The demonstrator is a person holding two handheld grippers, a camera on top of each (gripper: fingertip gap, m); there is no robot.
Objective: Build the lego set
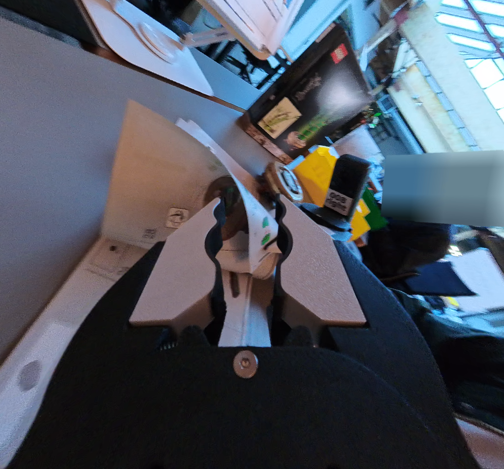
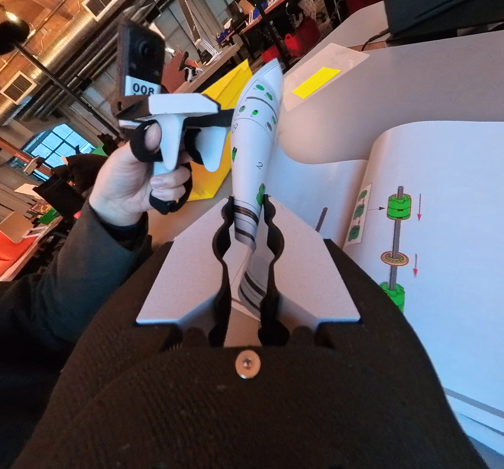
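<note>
An instruction booklet page (image 2: 255,155) with green part drawings stands up, curled, between both grippers. My right gripper (image 2: 248,199) is closed on its lower edge, and the bowed page fills the narrow gap at the tips. My left gripper (image 1: 249,202) has its jaws apart. The same page (image 1: 256,218) runs between them and touches only the right finger (image 1: 281,223). The left gripper, held in a hand, also shows in the right wrist view (image 2: 192,155), just left of the page. The open booklet (image 2: 436,210) lies to the right.
A black set box (image 1: 313,95) and a yellow bin (image 1: 313,177) stand behind the booklet on the grey table (image 1: 54,128). The right gripper's camera (image 1: 346,183) shows beyond the page. A clear sheet with a yellow patch (image 2: 316,82) lies farther back.
</note>
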